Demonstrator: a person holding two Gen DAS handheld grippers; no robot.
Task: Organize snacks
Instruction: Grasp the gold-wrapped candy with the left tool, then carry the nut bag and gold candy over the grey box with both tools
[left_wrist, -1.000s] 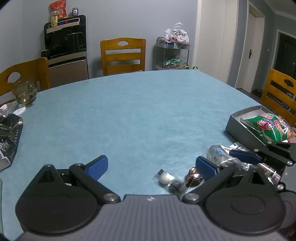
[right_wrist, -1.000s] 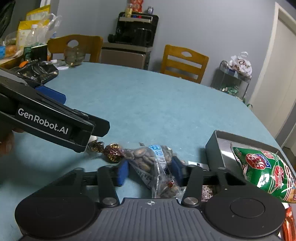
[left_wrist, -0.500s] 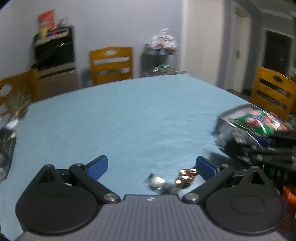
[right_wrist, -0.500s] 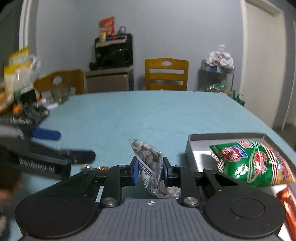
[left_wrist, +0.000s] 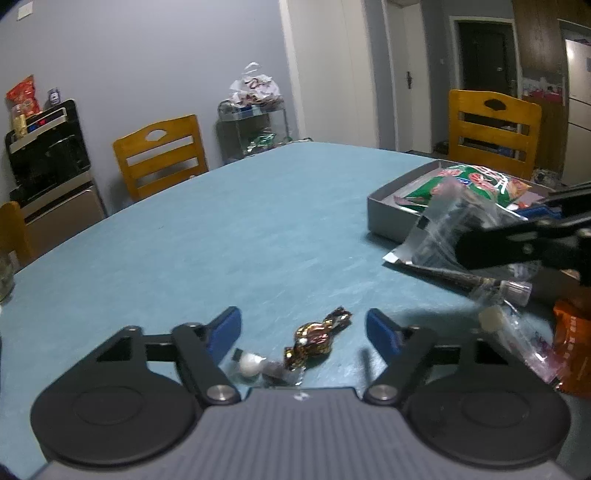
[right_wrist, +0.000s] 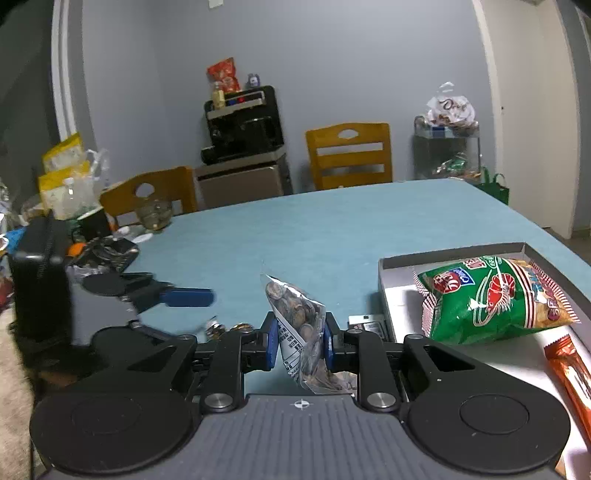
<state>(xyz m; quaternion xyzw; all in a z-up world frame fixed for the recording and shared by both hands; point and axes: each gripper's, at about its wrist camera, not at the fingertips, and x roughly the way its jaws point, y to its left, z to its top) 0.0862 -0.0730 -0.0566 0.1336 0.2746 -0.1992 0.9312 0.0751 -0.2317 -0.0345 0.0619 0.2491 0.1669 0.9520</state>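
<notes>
My right gripper (right_wrist: 298, 343) is shut on a clear bag of nuts (right_wrist: 299, 321) and holds it above the blue table, just left of a grey box (right_wrist: 454, 255). The box holds a green shrimp-chip bag (right_wrist: 495, 299) and an orange wrapper (right_wrist: 570, 373). My left gripper (left_wrist: 303, 328) is open and empty, low over the table. A gold-and-brown wrapped candy (left_wrist: 316, 338) and a small clear packet with a white sweet (left_wrist: 255, 365) lie between its fingers. In the left wrist view the right gripper (left_wrist: 517, 243) holds the nut bag (left_wrist: 443, 229) beside the box (left_wrist: 391, 214).
A clear packet (left_wrist: 517, 332) and an orange packet (left_wrist: 572, 332) lie at the table's right. A black foil bag (right_wrist: 107, 251), a glass jar (right_wrist: 153, 218) and yellow bags (right_wrist: 62, 173) sit at the far left. Wooden chairs (left_wrist: 159, 155) surround the table.
My right gripper closed on the nut bag and lifted it off the table toward the box. My left gripper swung right, so the wrapped candies now lie between its fingers.
</notes>
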